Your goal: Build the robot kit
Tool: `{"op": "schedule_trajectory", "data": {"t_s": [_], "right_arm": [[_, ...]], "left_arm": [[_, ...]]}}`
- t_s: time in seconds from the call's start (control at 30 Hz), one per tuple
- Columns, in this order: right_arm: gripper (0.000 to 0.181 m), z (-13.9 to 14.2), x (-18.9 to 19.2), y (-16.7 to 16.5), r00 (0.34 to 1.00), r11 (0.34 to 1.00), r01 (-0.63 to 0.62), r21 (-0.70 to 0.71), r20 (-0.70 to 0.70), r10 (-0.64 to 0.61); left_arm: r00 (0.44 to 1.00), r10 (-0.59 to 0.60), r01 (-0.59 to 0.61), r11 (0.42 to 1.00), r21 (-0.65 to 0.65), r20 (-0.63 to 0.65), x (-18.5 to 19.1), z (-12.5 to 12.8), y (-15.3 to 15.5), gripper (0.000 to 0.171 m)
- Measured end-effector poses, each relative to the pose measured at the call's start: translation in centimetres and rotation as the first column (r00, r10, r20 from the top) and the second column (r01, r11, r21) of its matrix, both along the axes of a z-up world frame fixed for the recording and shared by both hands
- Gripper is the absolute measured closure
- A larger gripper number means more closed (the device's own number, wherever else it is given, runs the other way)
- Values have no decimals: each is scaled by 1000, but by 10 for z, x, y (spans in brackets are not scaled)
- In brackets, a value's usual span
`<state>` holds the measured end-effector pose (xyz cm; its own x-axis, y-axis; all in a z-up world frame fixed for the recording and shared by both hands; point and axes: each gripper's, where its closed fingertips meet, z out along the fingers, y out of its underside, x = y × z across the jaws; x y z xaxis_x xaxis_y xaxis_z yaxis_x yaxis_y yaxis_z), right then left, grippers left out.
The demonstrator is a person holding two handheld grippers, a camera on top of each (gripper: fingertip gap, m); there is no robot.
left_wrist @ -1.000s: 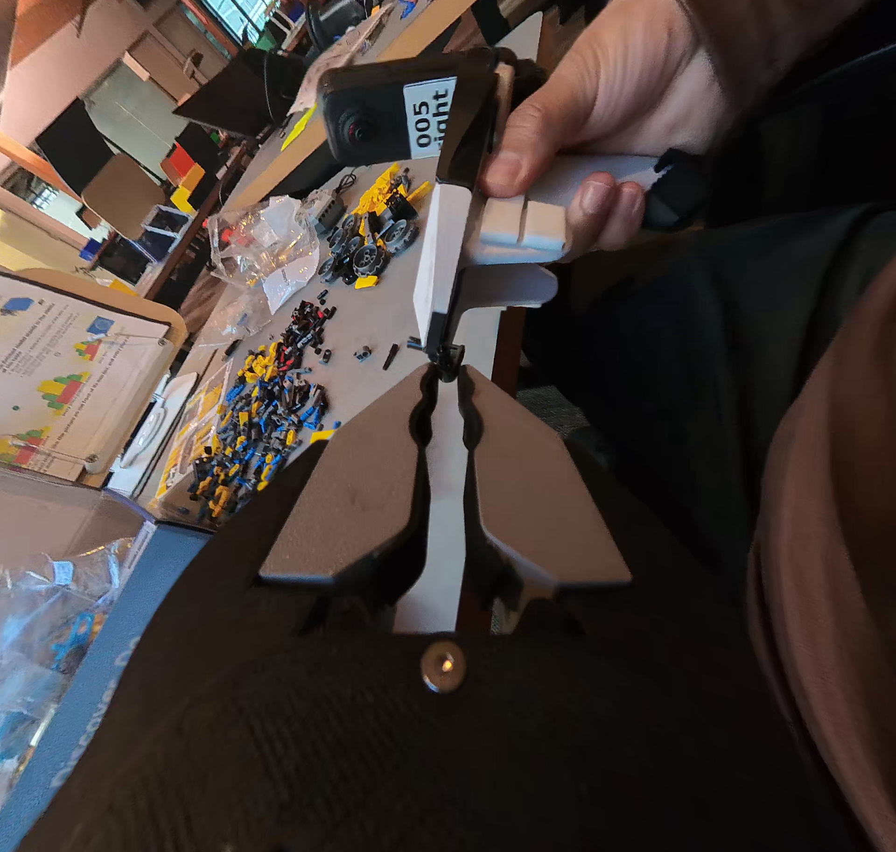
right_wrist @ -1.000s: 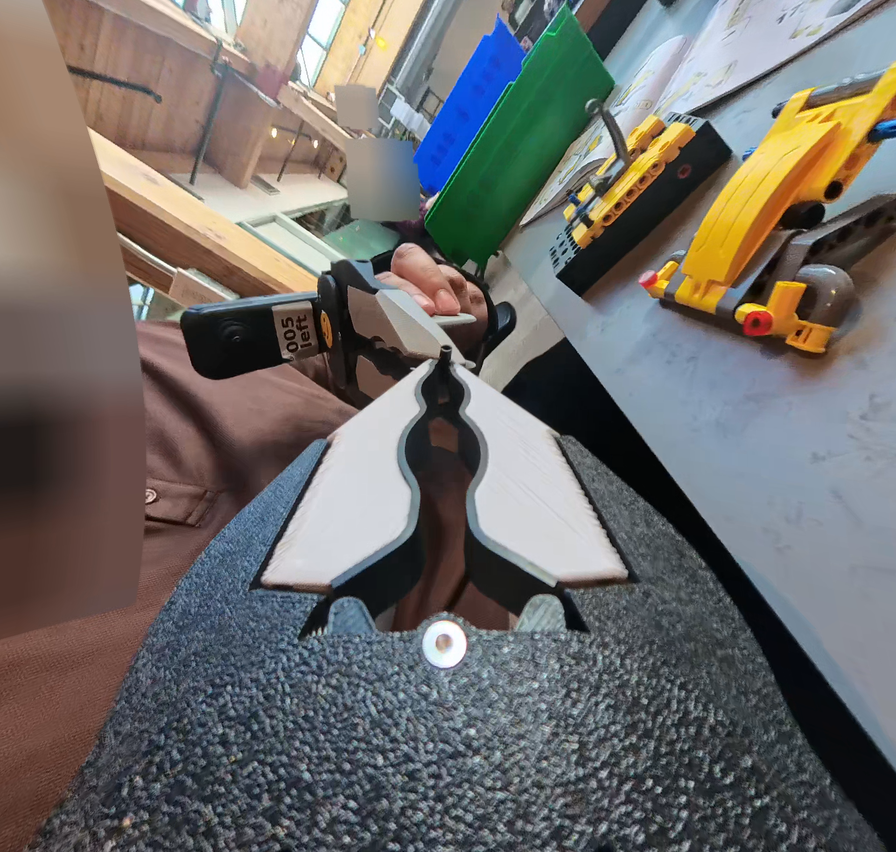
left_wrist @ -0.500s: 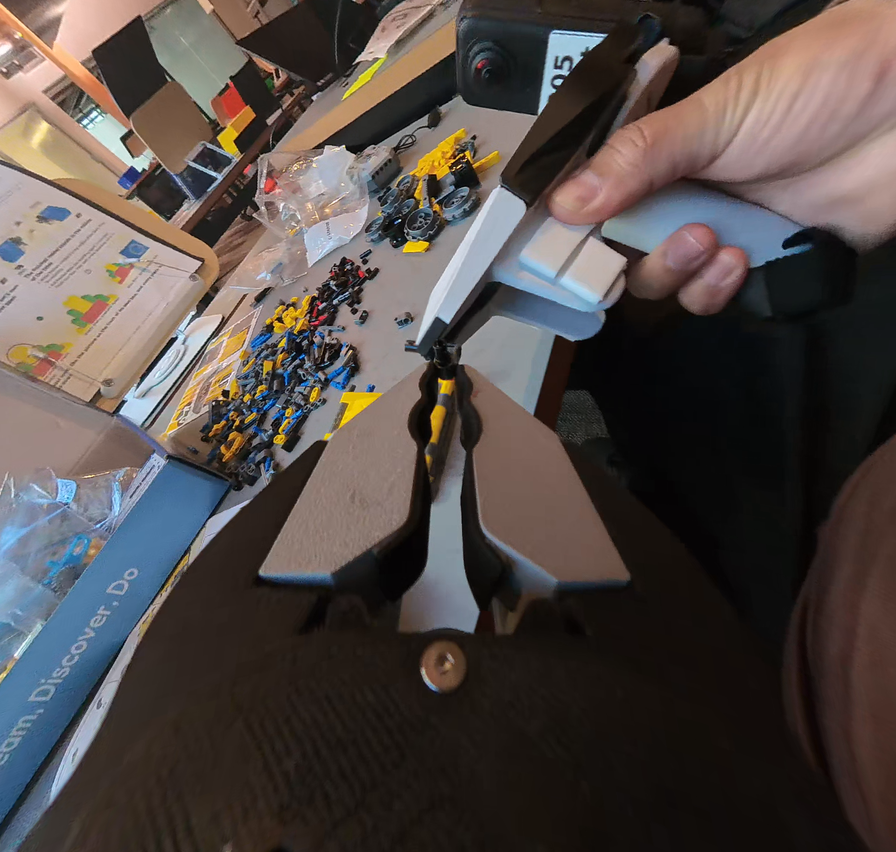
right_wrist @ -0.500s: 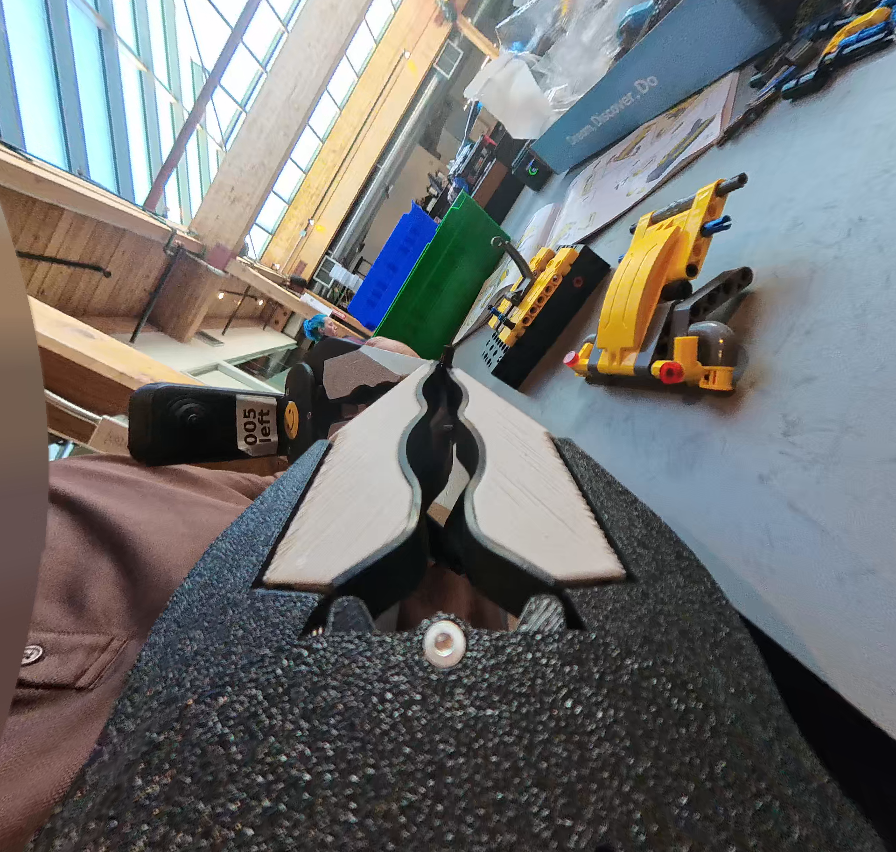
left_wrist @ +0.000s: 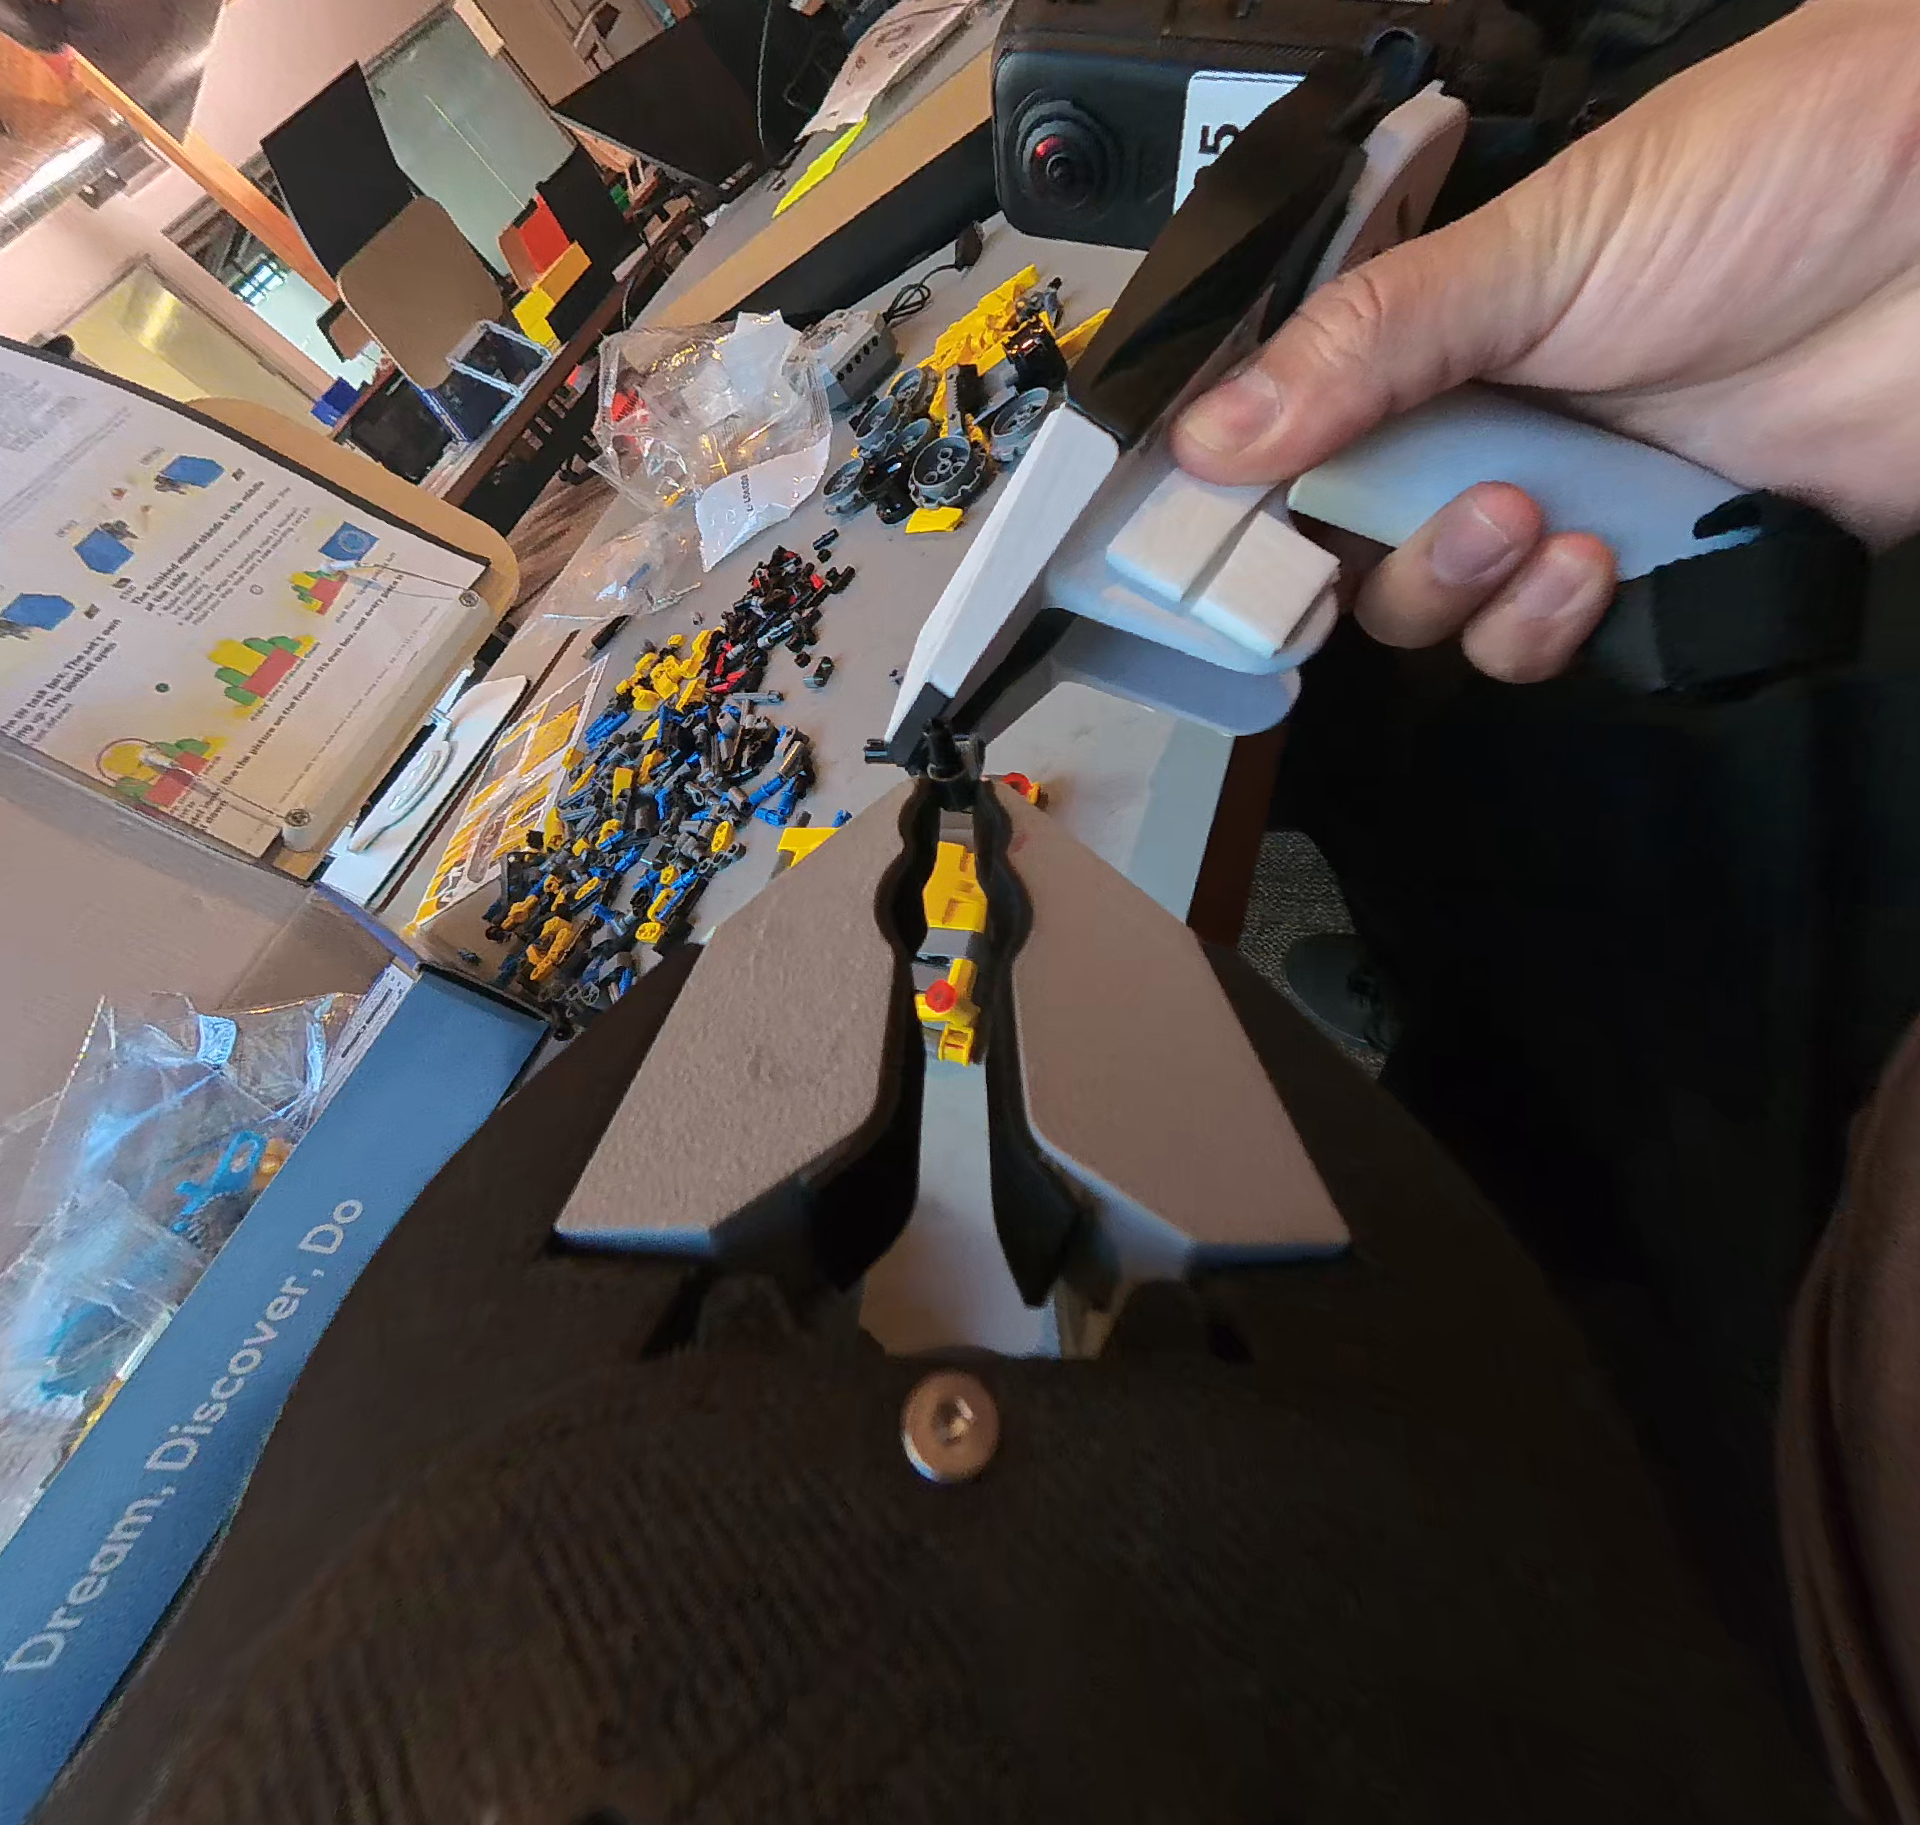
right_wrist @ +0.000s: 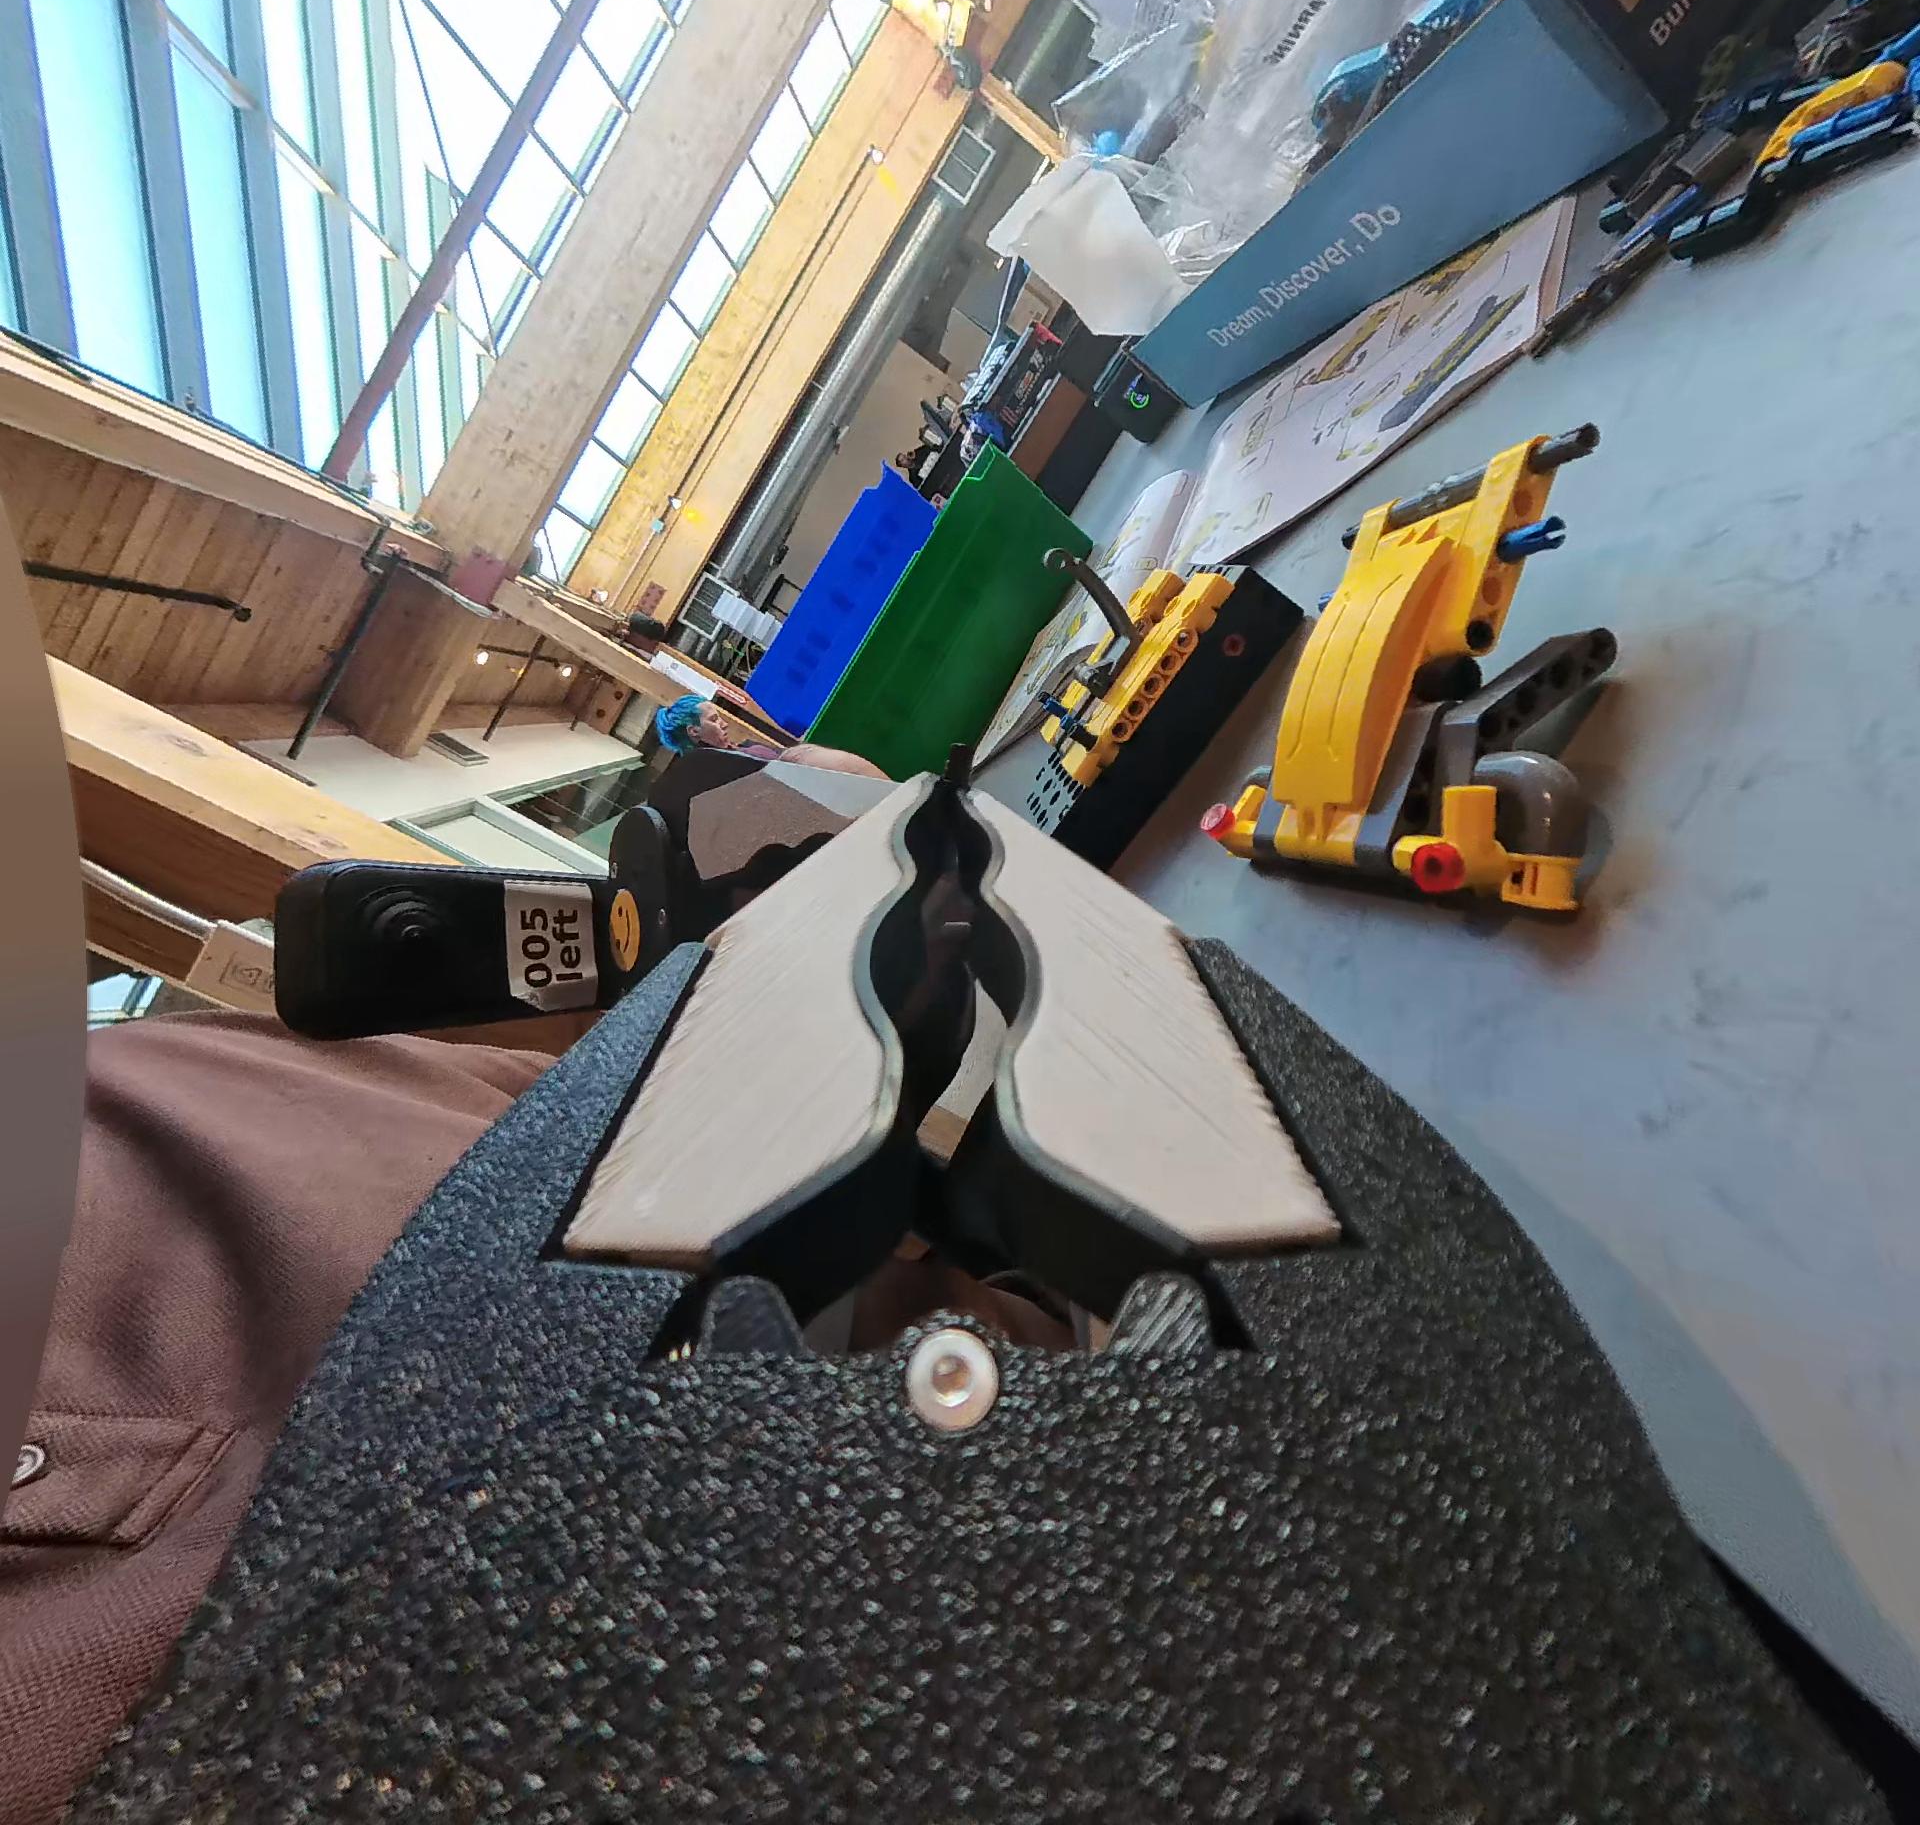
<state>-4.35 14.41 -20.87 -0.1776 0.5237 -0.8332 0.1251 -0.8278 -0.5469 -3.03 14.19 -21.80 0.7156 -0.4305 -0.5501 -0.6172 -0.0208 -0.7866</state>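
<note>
- Far left in the left wrist view, there's a blue cardboard box [left_wrist: 260, 1308] with clear plastic bags of parts in it, sitting at the near end of the grey bench [left_wrist: 914, 591].
- Just past it, a loose pile of small blue, yellow and black plastic building pieces [left_wrist: 644, 819] is spread on the bench.
- My left hand-held gripper [left_wrist: 943, 796] has its dark fingertips drawn together, up off the bench.
- The small black plastic peg [right_wrist: 956, 759] is right where the two tips meet. My right hand-held gripper [right_wrist: 954, 788] is pinched on it, and the peg pokes out past its white fingers.
- Can't tell if the left one has hold of the peg too.
- A person's hand [left_wrist: 1610, 321] is wrapped round the right one's white handle.
- Over on the right, a yellow-and-grey brick-built model [right_wrist: 1403, 736] lies on the bench, well apart from both tips.
</note>
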Motion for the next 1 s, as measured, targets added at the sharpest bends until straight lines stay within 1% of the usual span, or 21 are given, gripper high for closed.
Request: {"op": "schedule_trajectory", "data": {"t_s": [0.2, 0.23, 0.3, 0.37, 0.4, 0.43, 0.53, 0.57, 0.63, 0.7, 0.73, 0.8, 0.87, 0.93, 1.0], "right_arm": [[181, -2, -3, -1, 1000, 1000, -17, -12, -4, 17], [181, 0, -3, -1, 1000, 1000, -19, -6, -7, 19], [181, 3, -4, -2, 999, 999, -46, 21, -4, 46], [181, 7, -3, -2, 996, 992, -84, 91, 17, 83], [181, 9, -1, -3, 995, 985, -102, 136, 31, 99], [181, 9, 0, -4, 992, 976, -123, 181, 53, 115], [179, 1, 10, -3, 978, 935, -188, 301, 145, 150], [178, -2, 14, 3, 977, 926, -180, 331, 174, 127], [163, -8, 25, 24, 975, 905, -131, 406, 217, 43], [163, -10, 37, 37, 970, 875, -134, 465, 244, 18], [163, -17, 42, 46, 958, 846, -136, 515, 286, -20], [160, -34, 51, 66, 917, 773, -155, 615, 380, -118], [160, -47, 57, 83, 867, 710, -188, 679, 454, -204], [162, -53, 60, 103, 824, 650, -206, 732, 488, -288], [163, -54, 58, 114, 808, 623, -234, 746, 506, -303]], "left_arm": [[1000, 4, -4, 1000, -9, 8, -3, -2, -2, 168], [999, 3, -2, 1000, -10, 39, -3, 0, -2, 167], [988, -2, 8, 999, -36, 156, -4, 4, -1, 168], [955, -10, 36, 996, -84, 295, -2, 7, -1, 167], [940, -20, 56, 994, -95, 342, -1, 9, -1, 168], [930, -30, 75, 991, -107, 366, 0, 10, -2, 168], [924, -61, 124, 981, -146, 376, 8, 3, -5, 167], [925, -59, 131, 977, -169, 376, 10, -2, -6, 167], [925, -42, 138, 964, -229, 378, 11, -13, -6, 167], [917, 8, 114, 952, -283, 398, 5, -21, -4, 167], [918, 43, 99, 937, -335, 393, 2, -30, -2, 167], [917, 105, 68, 910, -409, 386, -4, -45, 1, 166], [912, 152, 54, 876, -478, 381, -6, -58, 1, 166], [908, 167, 46, 872, -488, 383, -6, -60, 1, 166], [916, 166, 36, 872, -488, 365, -5, -60, 1, 166]]}}
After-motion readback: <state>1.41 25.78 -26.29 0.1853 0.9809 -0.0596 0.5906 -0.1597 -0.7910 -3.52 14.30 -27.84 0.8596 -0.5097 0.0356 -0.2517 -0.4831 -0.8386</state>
